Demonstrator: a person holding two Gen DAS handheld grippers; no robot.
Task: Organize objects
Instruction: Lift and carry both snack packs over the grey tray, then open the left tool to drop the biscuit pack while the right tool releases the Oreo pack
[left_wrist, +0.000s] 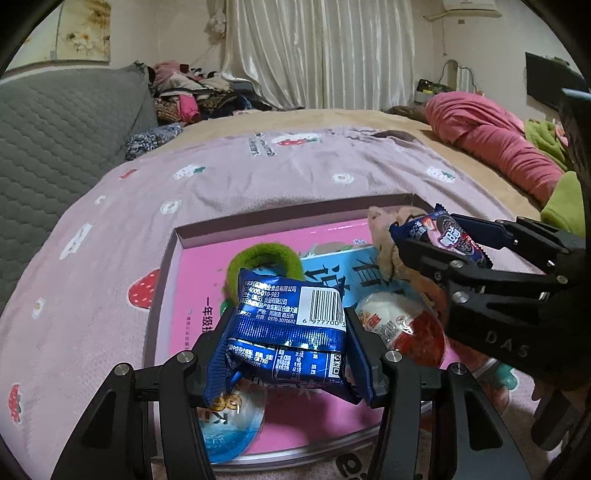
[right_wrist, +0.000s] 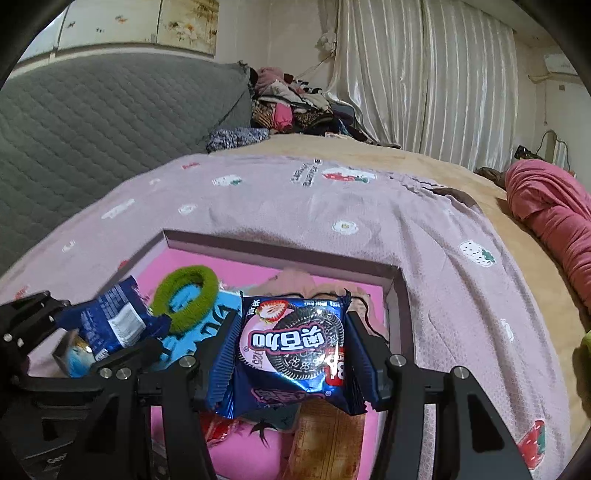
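You hold one blue cookie packet (left_wrist: 291, 332) pinched between the fingers of your left gripper (left_wrist: 288, 354), and a second cookie packet (right_wrist: 291, 350) pinched in your right gripper (right_wrist: 291, 365). Both hang above the pink box (right_wrist: 280, 251) on the bed, probably so they can drop inside.

Box (left_wrist: 173, 258) crowded with scrunchie (left_wrist: 264, 258), book (left_wrist: 332, 269); blanket (left_wrist: 258, 177) beyond open.

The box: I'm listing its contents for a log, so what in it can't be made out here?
- Left wrist view: box near edge, hidden by left gripper and its packet.
- Left wrist view: book title, covered by green ring and plush.
- Right wrist view: orange item, blurred, behind the right gripper's packet.
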